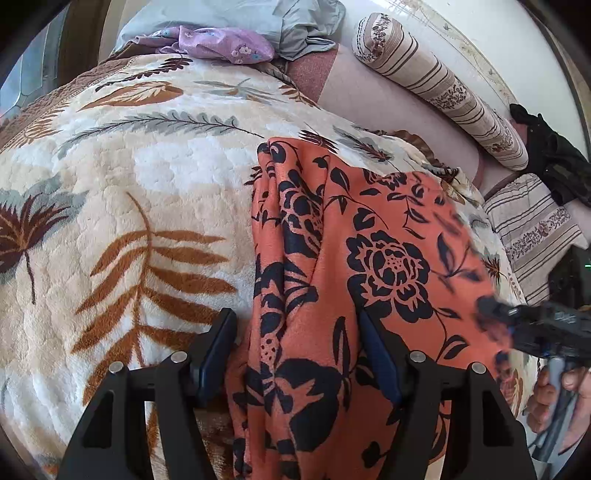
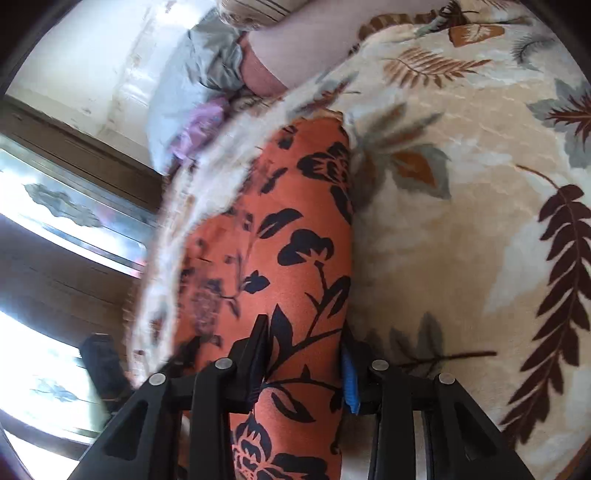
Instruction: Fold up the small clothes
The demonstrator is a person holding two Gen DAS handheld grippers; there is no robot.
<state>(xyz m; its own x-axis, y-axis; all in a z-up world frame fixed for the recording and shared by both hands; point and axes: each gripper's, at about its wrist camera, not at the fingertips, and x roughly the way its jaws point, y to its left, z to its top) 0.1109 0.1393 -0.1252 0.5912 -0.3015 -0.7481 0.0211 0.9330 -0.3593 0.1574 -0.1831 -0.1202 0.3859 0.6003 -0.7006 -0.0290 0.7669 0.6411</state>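
An orange garment with a black flower print (image 1: 369,236) lies bunched on a cream leaf-patterned blanket (image 1: 140,177). My left gripper (image 1: 297,325) stands open, and a bunched fold of the garment runs between its two fingers. My right gripper (image 2: 304,347) is also open around a folded strip of the same garment (image 2: 295,229), with cloth between its fingers. The right gripper also shows blurred at the right edge of the left wrist view (image 1: 532,325), over the garment's right side.
A purple cloth (image 1: 221,42) and a grey-blue one (image 1: 280,22) lie at the blanket's far end. A striped bolster (image 1: 439,88) and a striped cushion (image 1: 535,229) sit at the right. A window and wooden frame (image 2: 74,206) are beside the bed.
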